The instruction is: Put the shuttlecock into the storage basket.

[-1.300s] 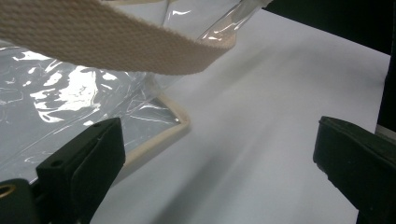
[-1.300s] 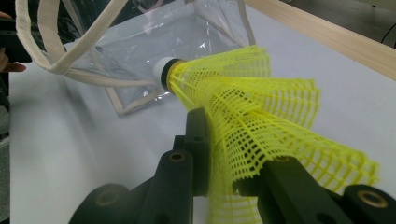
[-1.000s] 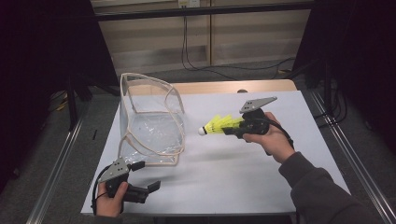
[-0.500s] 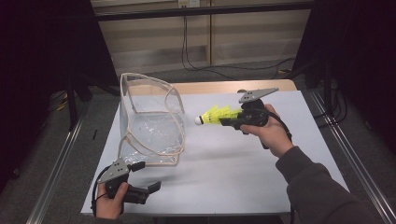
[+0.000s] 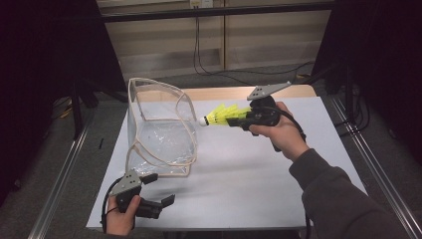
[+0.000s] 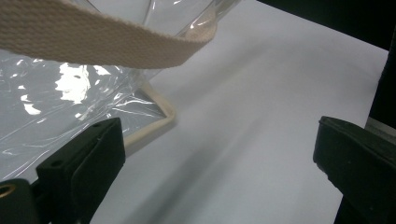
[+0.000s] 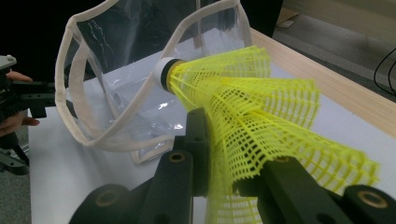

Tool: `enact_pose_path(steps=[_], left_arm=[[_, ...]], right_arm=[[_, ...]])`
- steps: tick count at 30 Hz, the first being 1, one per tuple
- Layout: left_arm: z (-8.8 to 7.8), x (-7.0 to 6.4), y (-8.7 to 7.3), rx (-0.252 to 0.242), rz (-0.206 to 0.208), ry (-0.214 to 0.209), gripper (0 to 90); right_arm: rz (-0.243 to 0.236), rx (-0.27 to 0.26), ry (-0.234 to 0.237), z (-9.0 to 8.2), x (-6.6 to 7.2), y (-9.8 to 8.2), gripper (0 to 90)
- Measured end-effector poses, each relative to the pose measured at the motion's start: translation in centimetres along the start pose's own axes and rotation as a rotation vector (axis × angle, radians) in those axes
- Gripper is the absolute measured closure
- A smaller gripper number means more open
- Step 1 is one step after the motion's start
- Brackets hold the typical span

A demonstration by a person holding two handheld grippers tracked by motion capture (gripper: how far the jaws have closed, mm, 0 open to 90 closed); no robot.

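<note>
Right tool [image 5: 239,118], clamped on shuttlecock [image 5: 221,116], has risen toward bag [image 5: 159,132] mouth; drop-in likely next. Left tool [image 5: 157,191] apart, idle.

You are sitting at a recording bench in a lab or test room, not a home. A plain white table [image 5: 259,179] stands between metal rails [image 5: 64,169] on a grey carpeted floor [image 5: 45,199]. Black curtains [image 5: 45,50] close off both sides (like a small booth). Behind the table, cables [image 5: 199,45] hang down a pale panelled wall [image 5: 159,45].
</note>
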State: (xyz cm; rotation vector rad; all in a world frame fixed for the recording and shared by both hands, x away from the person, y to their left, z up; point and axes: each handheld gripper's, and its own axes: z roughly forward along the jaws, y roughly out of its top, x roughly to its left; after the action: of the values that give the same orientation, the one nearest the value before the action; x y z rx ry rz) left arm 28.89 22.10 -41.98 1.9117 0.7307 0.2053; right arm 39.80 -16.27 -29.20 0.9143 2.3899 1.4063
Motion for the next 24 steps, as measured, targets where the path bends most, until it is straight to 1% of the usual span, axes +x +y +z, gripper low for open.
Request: enact_pose_path(steps=[1,2,3,5,7,8,12,14,16,17,21,24], left_arm=[[0.1,0.0,0.0,-0.003,-0.002,0.000,2.3],[0.1,0.0,0.0,-0.001,0.002,0.001,2.3],[0.2,-0.1,0.0,-0.001,0.000,-0.001,2.3],[0.2,-0.1,0.0,0.005,0.006,-0.009,2.3],[0.3,-0.2,0.0,0.005,0.006,-0.011,2.3],[0.3,-0.2,0.0,-0.001,0.005,-0.014,2.3],[0.4,-0.2,0.0,0.002,0.010,-0.016,2.3],[0.5,-0.2,0.0,0.005,0.014,-0.019,2.3],[0.6,-0.3,0.1,0.004,0.012,-0.022,2.3],[0.8,-0.3,0.1,0.005,0.011,-0.025,2.3],[1.2,-0.5,0.0,0.016,0.012,-0.029,2.3],[1.3,-0.5,-0.2,0.026,0.011,-0.028,2.3]], right_arm=[[-0.001,0.004,0.000,0.1,0.2,0.2,79.5],[-0.026,0.022,-0.004,0.2,0.5,0.5,79.5],[-0.030,0.017,-0.004,0.2,0.7,0.9,79.5],[-0.018,0.005,0.007,0.2,1.1,1.5,79.5],[-0.021,0.006,0.004,0.2,1.3,2.0,79.5],[-0.025,0.011,-0.001,0.2,1.3,2.0,79.5],[-0.037,0.027,-0.009,0.2,1.7,2.2,79.5],[-0.065,0.038,-0.010,0.2,2.1,2.6,79.5],[-0.080,0.046,-0.005,0.1,2.4,2.9,79.5],[-0.081,0.043,-0.003,0.1,2.5,3.0,79.5],[-0.095,0.064,0.002,0.5,2.7,2.9,79.4],[-0.088,0.053,0.011,0.8,2.8,3.0,79.4]])
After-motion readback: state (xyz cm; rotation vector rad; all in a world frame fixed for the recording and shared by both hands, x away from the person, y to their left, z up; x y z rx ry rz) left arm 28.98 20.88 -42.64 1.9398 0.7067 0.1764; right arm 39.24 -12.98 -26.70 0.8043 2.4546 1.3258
